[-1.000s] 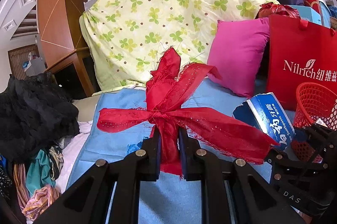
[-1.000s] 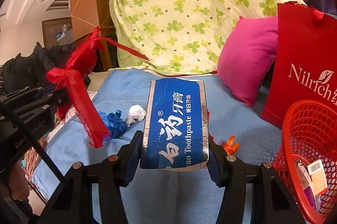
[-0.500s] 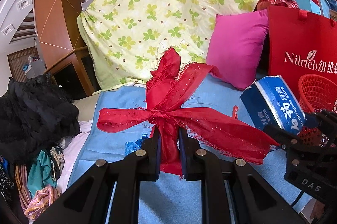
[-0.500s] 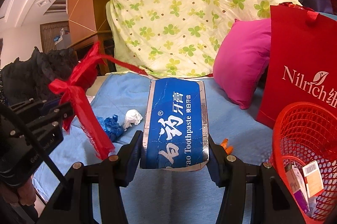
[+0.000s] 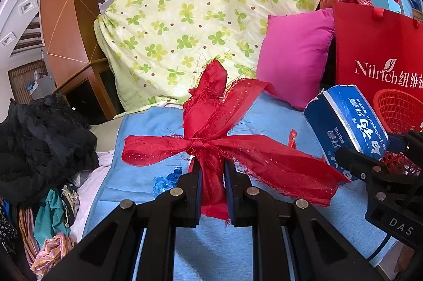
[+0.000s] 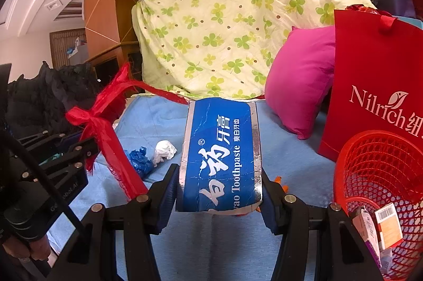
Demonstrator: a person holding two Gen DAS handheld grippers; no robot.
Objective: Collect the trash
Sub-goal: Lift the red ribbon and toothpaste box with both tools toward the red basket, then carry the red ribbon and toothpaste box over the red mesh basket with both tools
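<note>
My left gripper (image 5: 211, 170) is shut on a frayed red ribbon bow (image 5: 211, 127) and holds it above the blue sheet (image 5: 211, 241). The bow also shows in the right wrist view (image 6: 105, 127). My right gripper (image 6: 219, 175) is shut on a blue toothpaste box (image 6: 219, 154), held upright; the box shows at the right of the left wrist view (image 5: 349, 127). A red mesh basket (image 6: 380, 175) with some packaging inside stands at the right, also in the left wrist view (image 5: 399, 109). A crumpled blue wrapper (image 6: 138, 162), a white paper ball (image 6: 164, 150) and an orange scrap (image 6: 279, 180) lie on the sheet.
A red Nilrich bag (image 6: 375, 85) and a pink cushion (image 6: 301, 80) stand behind the basket. A clover-print quilt (image 6: 238, 17) is heaped at the back. A pile of dark clothes (image 5: 39, 138) lies at the left edge, beside a wooden column (image 5: 68, 17).
The toothpaste box in my right gripper has risen and moved toward the basket. The basket has come closer in the right wrist view. My left gripper keeps the bow almost still.
</note>
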